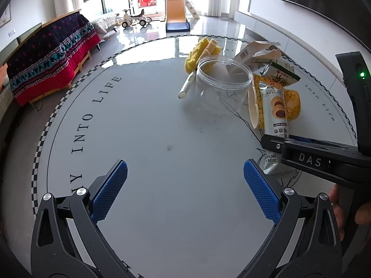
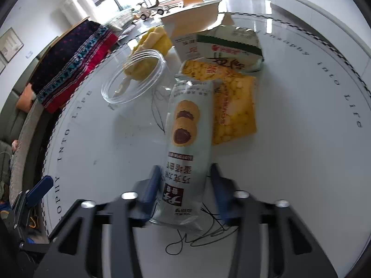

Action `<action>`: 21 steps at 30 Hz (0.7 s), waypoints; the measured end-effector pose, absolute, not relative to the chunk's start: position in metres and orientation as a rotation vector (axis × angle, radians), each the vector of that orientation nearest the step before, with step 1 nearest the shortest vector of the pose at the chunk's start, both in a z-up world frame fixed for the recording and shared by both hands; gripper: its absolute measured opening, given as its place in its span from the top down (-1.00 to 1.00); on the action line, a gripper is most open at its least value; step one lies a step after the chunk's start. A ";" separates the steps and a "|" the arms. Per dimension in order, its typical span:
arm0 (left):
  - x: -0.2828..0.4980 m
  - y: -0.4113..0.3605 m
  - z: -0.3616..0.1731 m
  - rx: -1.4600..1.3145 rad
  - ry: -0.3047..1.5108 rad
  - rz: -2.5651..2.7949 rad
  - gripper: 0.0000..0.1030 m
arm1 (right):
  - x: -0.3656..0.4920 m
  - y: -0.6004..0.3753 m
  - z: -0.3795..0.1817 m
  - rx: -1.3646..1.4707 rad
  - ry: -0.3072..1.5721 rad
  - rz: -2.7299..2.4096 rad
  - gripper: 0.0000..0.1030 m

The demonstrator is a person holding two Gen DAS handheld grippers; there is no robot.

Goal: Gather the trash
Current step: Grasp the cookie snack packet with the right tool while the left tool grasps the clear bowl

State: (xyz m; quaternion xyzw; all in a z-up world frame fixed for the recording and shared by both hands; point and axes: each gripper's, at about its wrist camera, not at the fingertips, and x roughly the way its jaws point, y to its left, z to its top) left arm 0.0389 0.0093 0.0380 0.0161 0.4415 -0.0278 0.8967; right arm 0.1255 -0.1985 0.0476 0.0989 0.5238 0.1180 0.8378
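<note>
The cookie wrapper (image 2: 185,139) lies lengthwise between the right gripper (image 2: 183,185) pads, which look closed on its near end. The left gripper (image 1: 185,185) is wide open and empty, further away.

Glossy table (image 1: 148,120) (clear plastic jar (image 1: 223,85))

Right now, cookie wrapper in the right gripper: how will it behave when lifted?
The cookie wrapper is thin, creased film, so it's probably floppy and light. Held near one end by the right gripper, the free end likely droops. Its glossy surface may slip.
</note>
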 end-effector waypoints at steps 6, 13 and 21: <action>0.043 0.008 0.043 0.031 0.906 -0.074 -0.88 | 0.118 -0.202 0.061 0.231 1.084 0.287 0.40; 0.047 0.000 0.051 0.035 0.896 -0.095 -0.88 | 0.121 -0.203 0.105 0.224 1.008 0.331 0.40; 0.071 -0.027 0.070 0.080 0.847 -0.147 -0.88 | 0.149 -0.211 0.139 0.222 0.949 0.311 0.39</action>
